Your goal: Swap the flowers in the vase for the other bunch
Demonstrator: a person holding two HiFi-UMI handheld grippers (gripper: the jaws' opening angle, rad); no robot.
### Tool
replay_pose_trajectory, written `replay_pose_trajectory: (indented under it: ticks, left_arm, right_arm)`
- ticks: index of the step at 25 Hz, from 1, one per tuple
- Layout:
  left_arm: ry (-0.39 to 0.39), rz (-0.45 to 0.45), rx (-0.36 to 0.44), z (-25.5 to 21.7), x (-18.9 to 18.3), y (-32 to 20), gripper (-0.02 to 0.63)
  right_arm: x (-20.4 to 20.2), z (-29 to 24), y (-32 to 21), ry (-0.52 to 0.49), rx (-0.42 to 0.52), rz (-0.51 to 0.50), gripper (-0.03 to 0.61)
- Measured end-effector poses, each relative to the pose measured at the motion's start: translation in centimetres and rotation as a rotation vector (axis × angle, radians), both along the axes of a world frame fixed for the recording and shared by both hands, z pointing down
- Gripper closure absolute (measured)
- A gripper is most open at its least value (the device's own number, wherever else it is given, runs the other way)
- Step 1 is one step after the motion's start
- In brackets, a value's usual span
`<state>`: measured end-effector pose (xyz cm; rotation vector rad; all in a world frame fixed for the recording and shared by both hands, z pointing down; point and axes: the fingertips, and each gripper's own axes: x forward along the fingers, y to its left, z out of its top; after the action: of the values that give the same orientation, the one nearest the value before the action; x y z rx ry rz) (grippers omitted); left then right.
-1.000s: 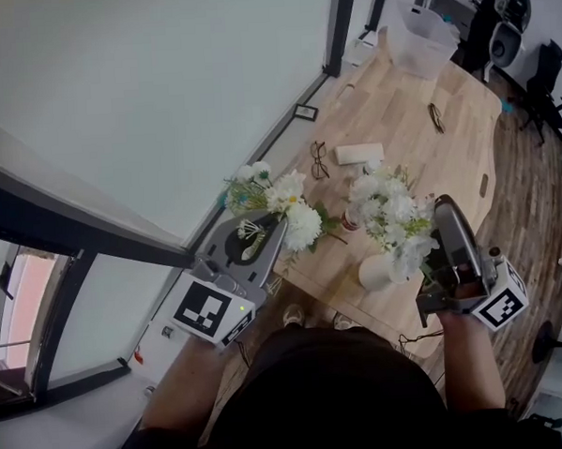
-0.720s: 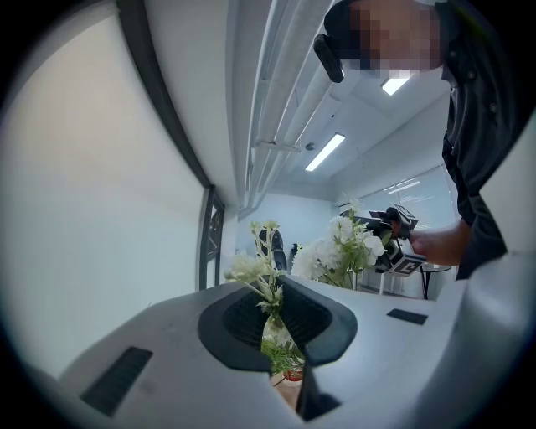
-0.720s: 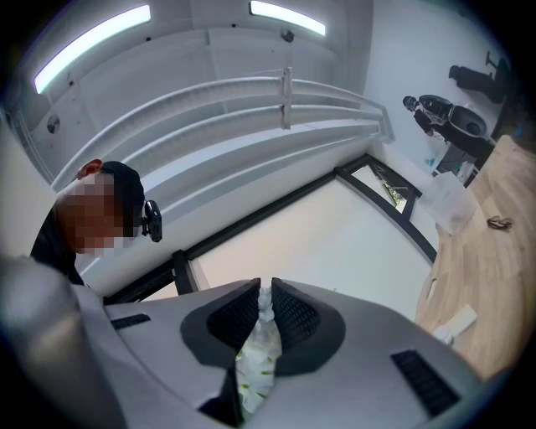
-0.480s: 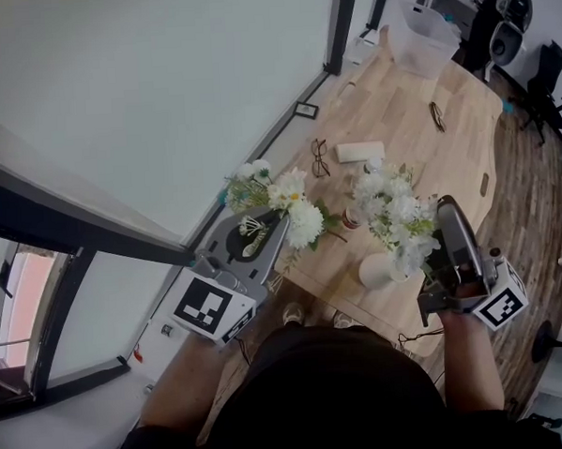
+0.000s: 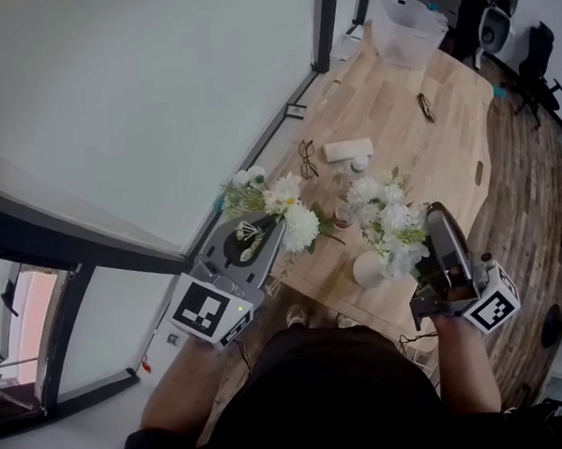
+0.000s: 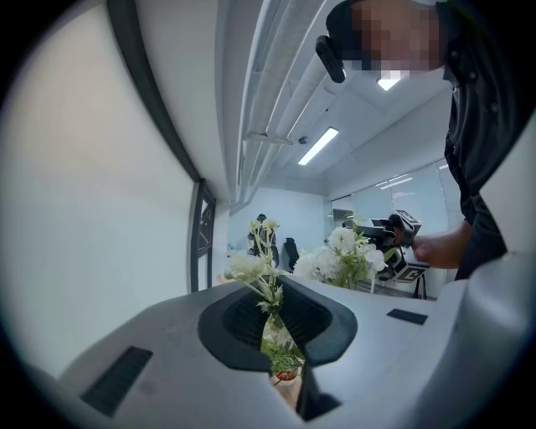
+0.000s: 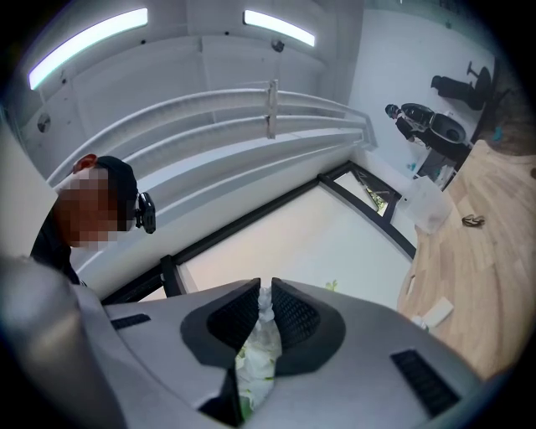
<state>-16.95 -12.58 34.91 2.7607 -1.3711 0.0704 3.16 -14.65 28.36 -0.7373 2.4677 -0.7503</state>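
On my left, the left tongs (image 5: 274, 236) are clenched on the thin green stems of the first bunch (image 5: 278, 205), white blooms with a little yellow and green. I am holding it out over the near left edge of the counter (image 5: 447, 163), clear of the wood. The left gripper view shows the jaws pressed together on the stems, with the flower heads rising above them.

Just beyond that bunch, a pair of glasses (image 5: 307, 158) lies on the counter, and a flat white box (image 5: 348, 151) sits to its right. A small capped bottle (image 5: 358, 165) stands just beside the box. A small reddish jar (image 5: 342, 216) stands nearer to me, between the two bunches.

Further right, the white vase (image 5: 368, 271) stands close to the near edge of the counter. The second bunch (image 5: 389, 224), fuller and all white with green, sits directly over the mouth of the vase. I cannot tell whether its stems are down inside.

The right tongs (image 5: 433, 222) are on the right of that bunch and are grasping it. In the right gripper view the jaws stand slightly apart, with white petals and green packed between the pads.

At the far end of the counter I can see a second pair of glasses (image 5: 426, 108) and a clear plastic bin (image 5: 409, 22).
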Motion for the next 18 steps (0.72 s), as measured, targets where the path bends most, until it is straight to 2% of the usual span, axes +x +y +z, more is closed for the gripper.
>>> replay_pose_trajectory:
  ticks: [12,18]
  left_arm:
    - [-0.009,0.066,-0.001,1.0,4.4,-0.7,0.589]
    - [-0.015,0.089,-0.006,0.5,6.3,-0.5,0.589]
  right_arm:
    - [3.8,2.5,1.4,0.001,-0.042,0.047,0.520]
    - [5.4,2.1,2.3,0.014,-0.041,0.066,0.520]
